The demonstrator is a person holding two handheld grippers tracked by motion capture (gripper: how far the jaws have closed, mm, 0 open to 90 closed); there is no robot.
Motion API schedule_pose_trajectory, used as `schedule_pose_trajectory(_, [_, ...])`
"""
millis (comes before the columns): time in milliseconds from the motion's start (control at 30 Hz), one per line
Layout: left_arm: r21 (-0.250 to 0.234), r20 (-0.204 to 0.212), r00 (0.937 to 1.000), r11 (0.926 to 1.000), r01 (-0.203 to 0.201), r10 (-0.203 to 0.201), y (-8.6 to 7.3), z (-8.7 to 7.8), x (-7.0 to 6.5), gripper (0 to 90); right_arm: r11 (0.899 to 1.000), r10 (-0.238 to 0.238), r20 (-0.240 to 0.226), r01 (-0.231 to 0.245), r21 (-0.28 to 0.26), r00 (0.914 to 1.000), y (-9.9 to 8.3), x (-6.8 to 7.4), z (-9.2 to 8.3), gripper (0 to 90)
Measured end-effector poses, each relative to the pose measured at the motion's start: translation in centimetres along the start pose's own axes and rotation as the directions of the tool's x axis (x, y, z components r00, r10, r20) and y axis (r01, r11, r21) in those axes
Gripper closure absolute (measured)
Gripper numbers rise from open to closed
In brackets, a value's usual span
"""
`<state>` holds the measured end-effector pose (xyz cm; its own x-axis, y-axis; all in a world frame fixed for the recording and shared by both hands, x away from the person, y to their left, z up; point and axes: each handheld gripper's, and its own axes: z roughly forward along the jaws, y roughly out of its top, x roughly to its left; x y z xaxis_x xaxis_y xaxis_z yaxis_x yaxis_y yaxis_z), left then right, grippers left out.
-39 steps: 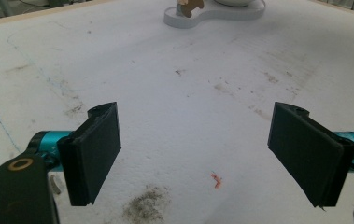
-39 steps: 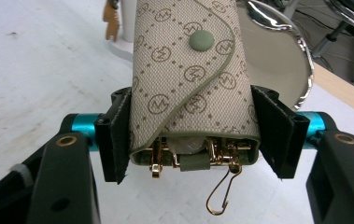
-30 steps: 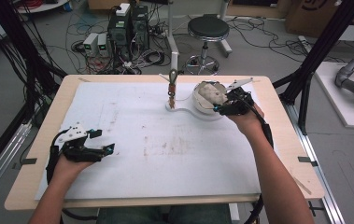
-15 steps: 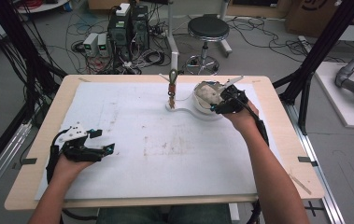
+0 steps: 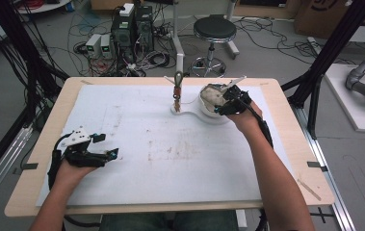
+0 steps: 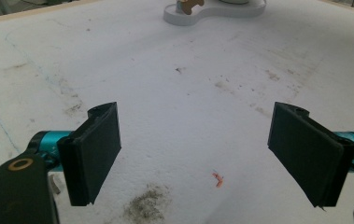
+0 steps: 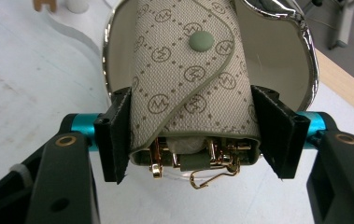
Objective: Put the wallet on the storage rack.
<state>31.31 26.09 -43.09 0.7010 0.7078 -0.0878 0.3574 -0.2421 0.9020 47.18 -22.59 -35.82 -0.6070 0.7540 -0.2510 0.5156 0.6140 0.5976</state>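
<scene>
Pouch: clamped by right gripper over far-right bowl
Left gripper: wide open, empty (near-left)
Risk: dangling clasp snagging rim

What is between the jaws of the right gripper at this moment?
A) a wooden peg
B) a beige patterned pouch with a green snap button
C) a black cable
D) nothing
B: in the right gripper view the right gripper has its jaws pressed on both sides of the beige patterned pouch, over the white dish.
</scene>
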Motion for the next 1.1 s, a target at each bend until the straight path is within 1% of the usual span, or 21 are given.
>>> schedule_pose_trajectory(33, [0.001,0.001,1.0000,1.0000,0.000,0.000,0.0,0.0,0.0,17.1,1.000,-0.002,-0.001,0.002,0.011,1.0000,0.1,0.1,0.2,35.7])
schedule_pose_trajectory(167, [0.000,0.001,1.0000,1.0000,0.001,-0.001,-0.1,-0.1,0.0,17.1,1.000,-0.004,0.009,0.004,0.025,1.0000,0.2,0.3,0.6,35.4])
schedule_pose_trajectory(300, [0.000,0.001,1.0000,1.0000,0.002,-0.002,-0.1,-0.2,0.1,17.1,0.999,0.011,0.007,-0.011,0.030,0.9999,0.2,0.3,0.8,34.8])
schedule_pose_trajectory(433, [-0.006,0.000,1.0000,0.9999,0.009,-0.009,-0.2,-0.3,0.1,17.1,1.000,0.023,0.011,-0.023,0.018,0.9997,0.0,0.0,0.7,33.2])
schedule_pose_trajectory(533, [-0.003,-0.003,1.0000,1.0000,0.008,-0.008,-0.2,-0.4,0.1,17.1,1.000,0.030,0.006,-0.030,0.007,0.9995,-0.1,-0.1,0.4,30.8])
schedule_pose_trajectory(600, [-0.001,-0.002,1.0000,1.0000,0.006,-0.006,-0.2,-0.3,0.2,17.1,0.999,0.034,0.010,-0.034,-0.007,0.9994,-0.1,-0.2,-0.1,29.1])
schedule_pose_trajectory(700, [0.002,-0.003,1.0000,1.0000,0.006,-0.006,-0.2,-0.3,0.2,17.1,0.998,0.053,0.008,-0.053,-0.026,0.9986,-0.2,-0.1,-0.7,26.7])
schedule_pose_trajectory(733, [0.000,-0.004,1.0000,1.0000,0.007,-0.007,-0.2,-0.3,0.2,17.1,0.998,0.048,0.006,-0.048,-0.040,0.9988,-0.2,-0.1,-1.0,26.5])
schedule_pose_trajectory(867, [-0.003,-0.008,0.9999,1.0000,0.008,-0.008,-0.2,-0.5,0.2,17.1,0.994,0.058,-0.018,-0.059,-0.087,0.9982,-0.5,0.0,-2.1,25.0])
schedule_pose_trajectory(1000, [-0.004,-0.009,0.9999,1.0000,0.006,-0.006,-0.1,-0.5,0.2,17.1,0.988,0.075,-0.051,-0.081,-0.135,0.9959,-1.3,0.2,-3.2,23.2])
schedule_pose_trajectory(1067, [-0.004,-0.010,0.9999,1.0000,0.003,-0.003,-0.1,-0.5,0.2,17.1,0.987,0.078,-0.059,-0.085,-0.133,0.9953,-1.6,0.2,-3.6,21.7])
schedule_pose_trajectory(1100, [-0.005,-0.009,0.9999,1.0000,0.005,-0.005,-0.1,-0.5,0.2,17.1,0.983,0.084,-0.067,-0.094,-0.156,0.9942,-1.9,0.3,-3.9,21.7])
